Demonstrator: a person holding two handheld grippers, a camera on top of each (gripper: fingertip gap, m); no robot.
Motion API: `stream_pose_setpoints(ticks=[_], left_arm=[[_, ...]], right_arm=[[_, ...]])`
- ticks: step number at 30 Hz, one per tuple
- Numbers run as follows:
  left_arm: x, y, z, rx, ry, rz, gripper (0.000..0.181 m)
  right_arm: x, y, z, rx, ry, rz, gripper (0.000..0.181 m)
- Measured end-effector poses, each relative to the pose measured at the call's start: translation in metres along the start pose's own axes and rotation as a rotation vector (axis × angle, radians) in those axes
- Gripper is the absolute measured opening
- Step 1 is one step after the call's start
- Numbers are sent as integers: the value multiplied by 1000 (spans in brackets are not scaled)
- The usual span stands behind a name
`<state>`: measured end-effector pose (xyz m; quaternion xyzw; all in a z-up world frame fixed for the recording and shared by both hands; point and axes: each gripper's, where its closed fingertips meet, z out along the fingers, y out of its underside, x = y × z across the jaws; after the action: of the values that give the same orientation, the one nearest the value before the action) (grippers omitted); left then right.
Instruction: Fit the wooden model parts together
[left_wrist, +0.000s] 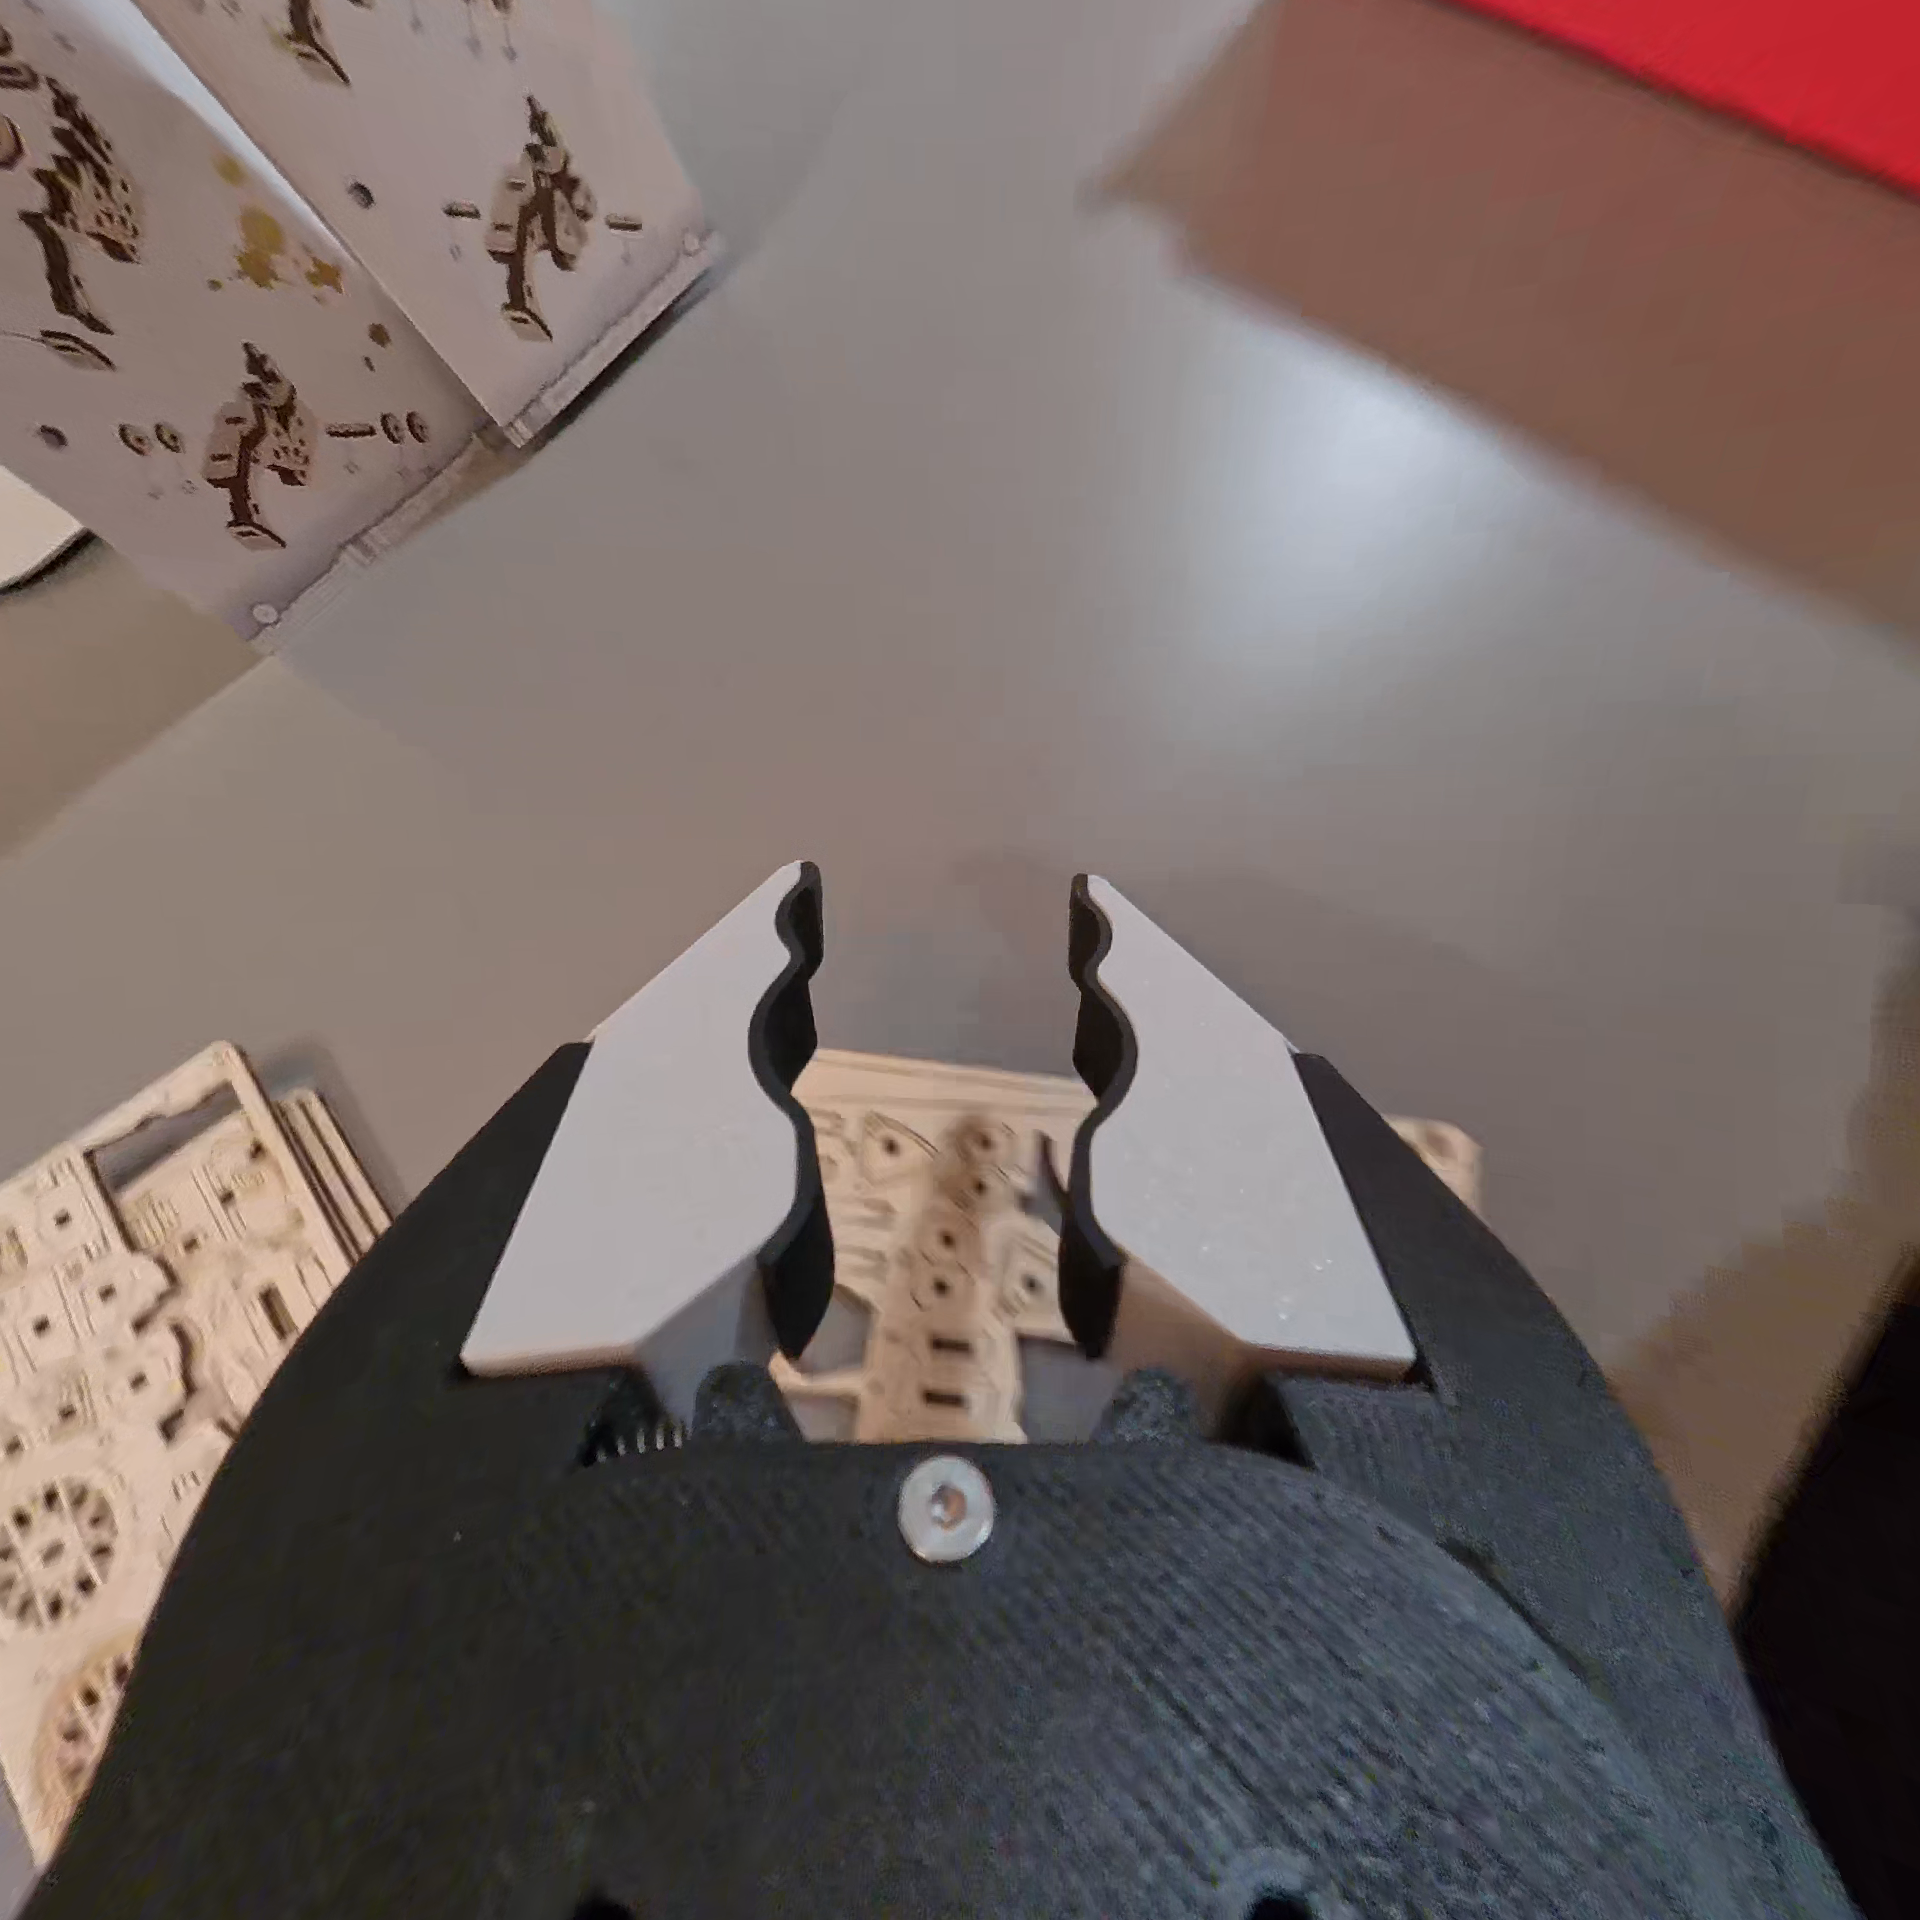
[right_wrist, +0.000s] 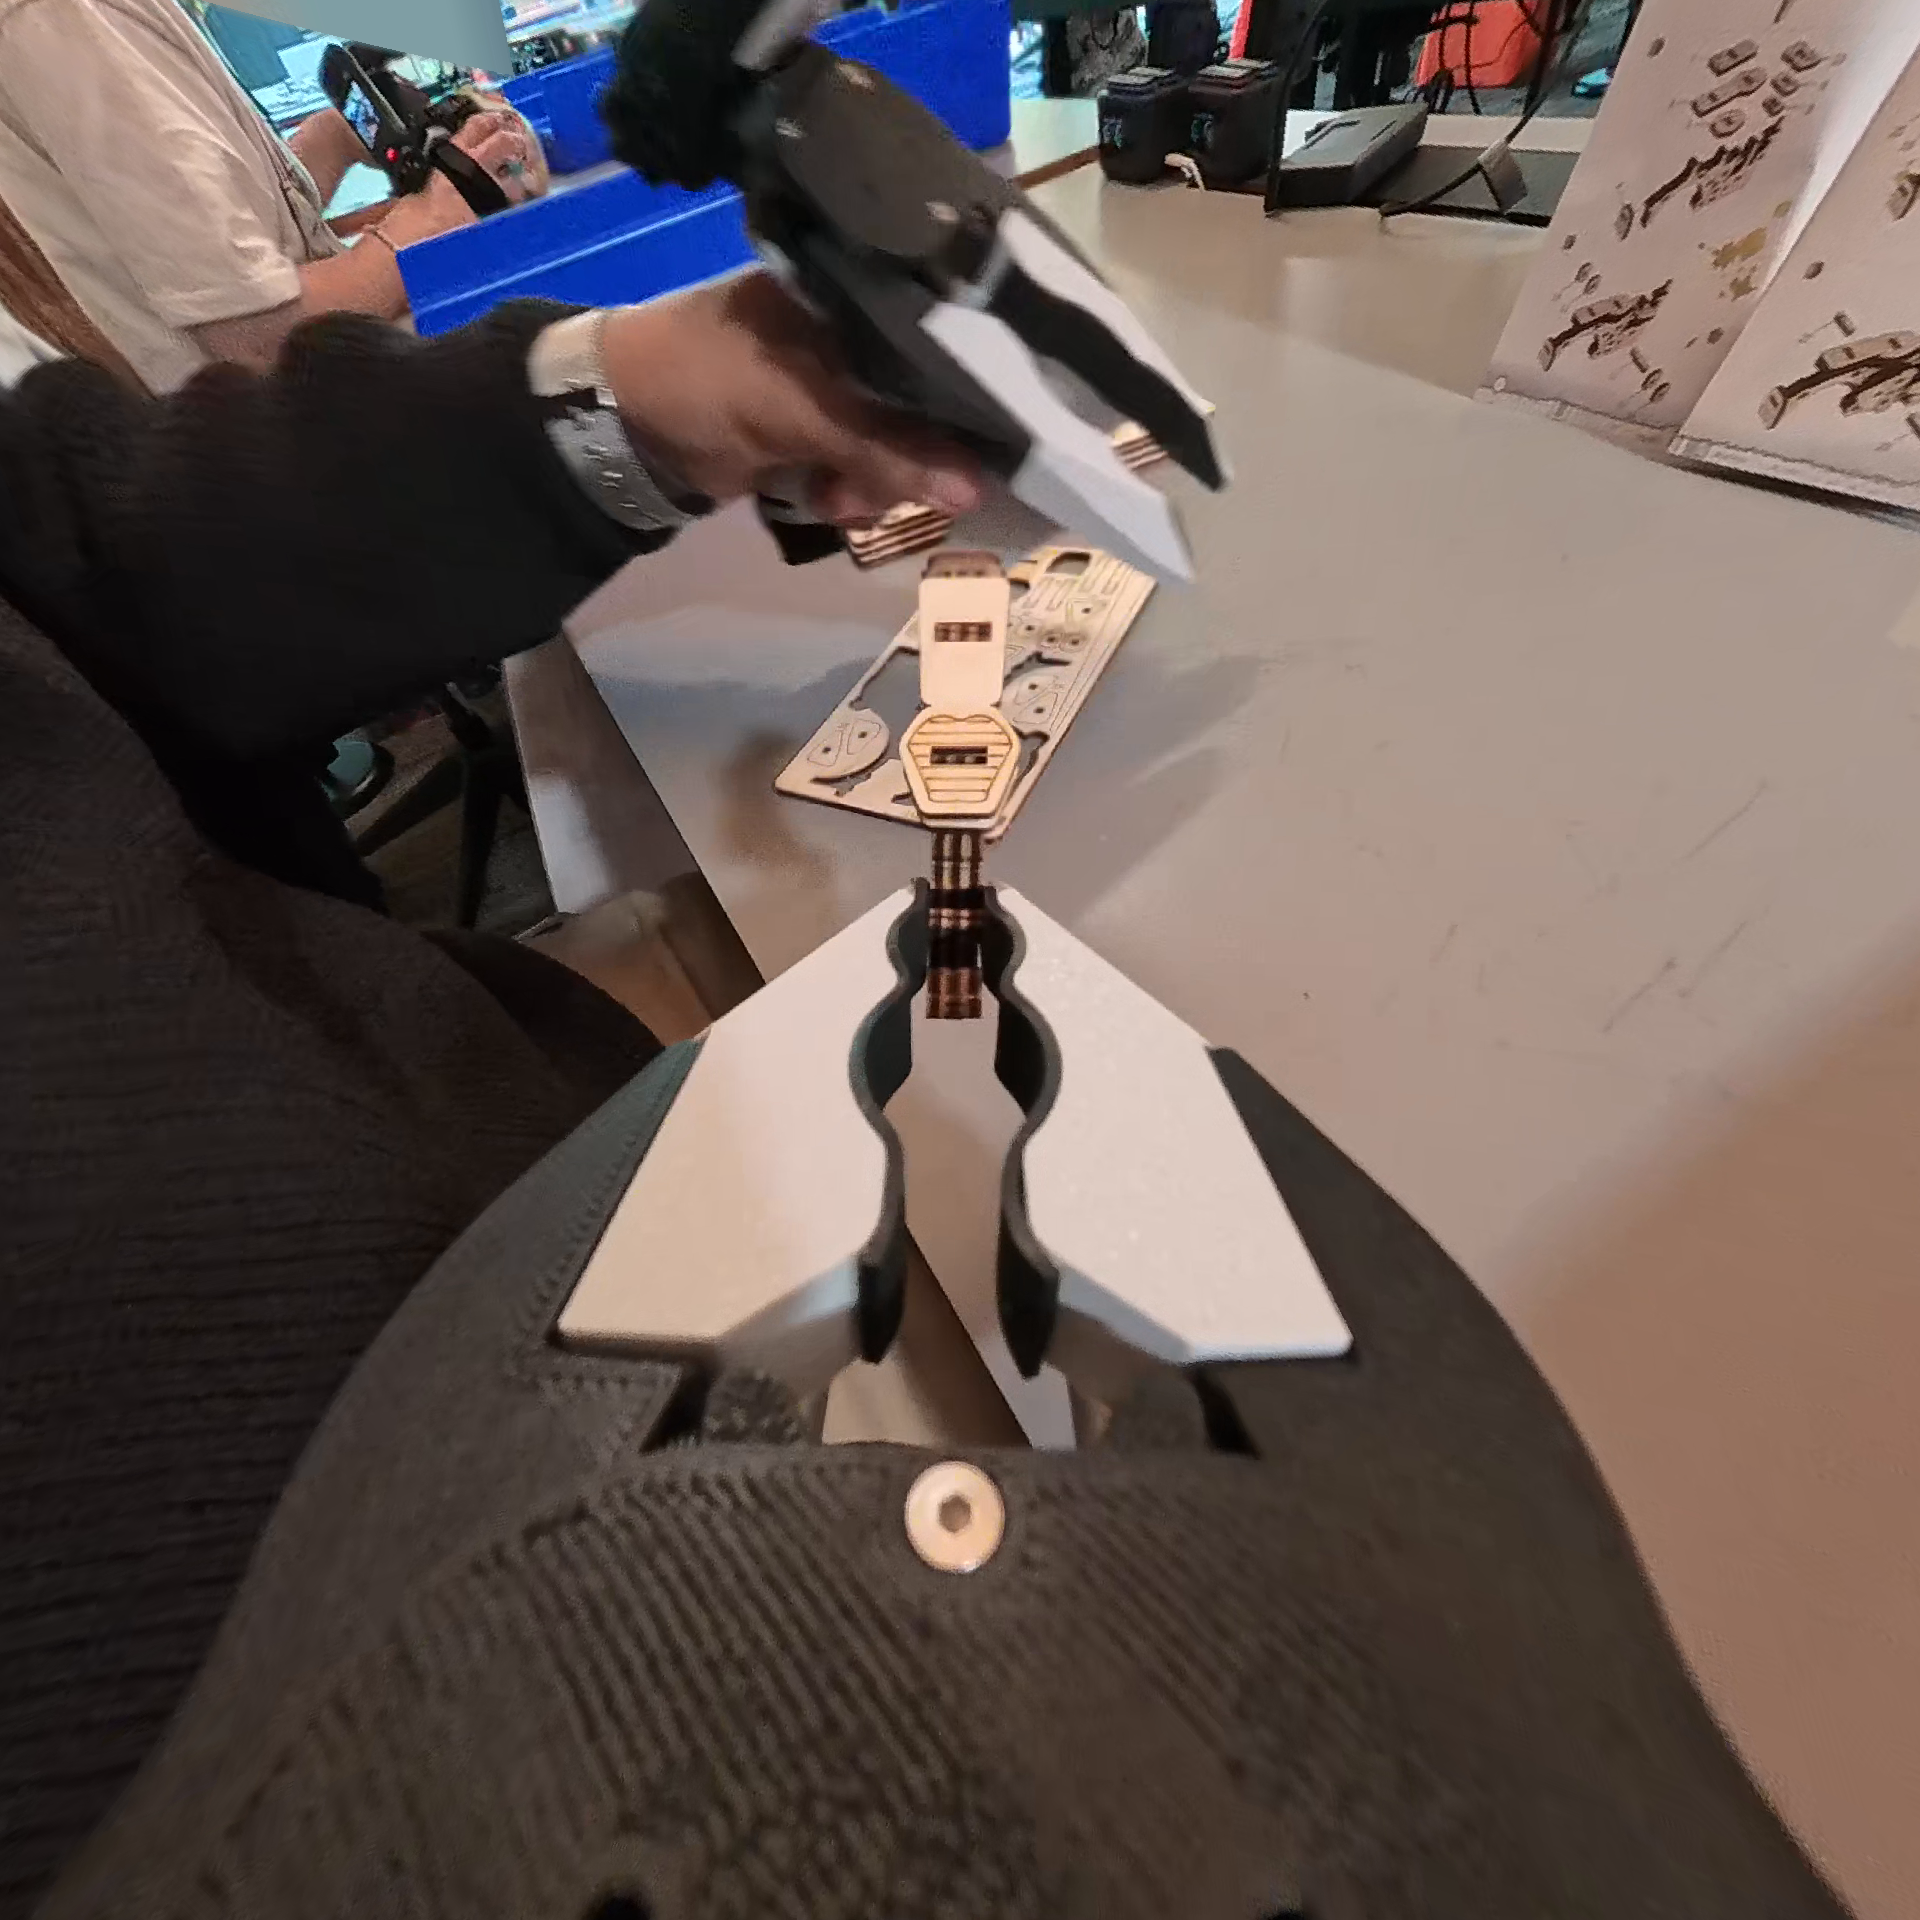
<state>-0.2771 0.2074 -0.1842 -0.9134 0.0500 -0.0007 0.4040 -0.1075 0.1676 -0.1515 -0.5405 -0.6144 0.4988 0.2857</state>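
My right gripper (right_wrist: 954, 896) is shut on a small wooden model assembly (right_wrist: 957, 769), held by its dark layered stem above the table edge. The assembly has a shield-shaped piece and a pale rounded plate above it. A laser-cut wooden sheet (right_wrist: 1070, 634) lies on the table beyond it. My left gripper (left_wrist: 945, 883) is open and empty, above the grey table. It also shows in the right wrist view (right_wrist: 1164, 488), held in a hand above the sheet. The same kind of sheet (left_wrist: 935, 1195) lies under the left gripper's fingers.
A stack of cut wooden sheets (left_wrist: 114, 1299) lies at the lower left. Printed instruction pages (left_wrist: 343, 239) stand at the back, also in the right wrist view (right_wrist: 1704, 239). A brown and red surface (left_wrist: 1558, 260) lies far right. Blue bins (right_wrist: 582, 249) and a person sit behind.
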Motion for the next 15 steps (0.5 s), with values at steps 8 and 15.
stream_pose_setpoints(ticks=[8,15], left_arm=[[3,69,-72,-40,-355,10,62],[-2,99,-63,-121,-303,-118,59]], right_arm=[[3,4,1,-9,15,20,8],[-4,2,9,-22,-18,-10,8]])
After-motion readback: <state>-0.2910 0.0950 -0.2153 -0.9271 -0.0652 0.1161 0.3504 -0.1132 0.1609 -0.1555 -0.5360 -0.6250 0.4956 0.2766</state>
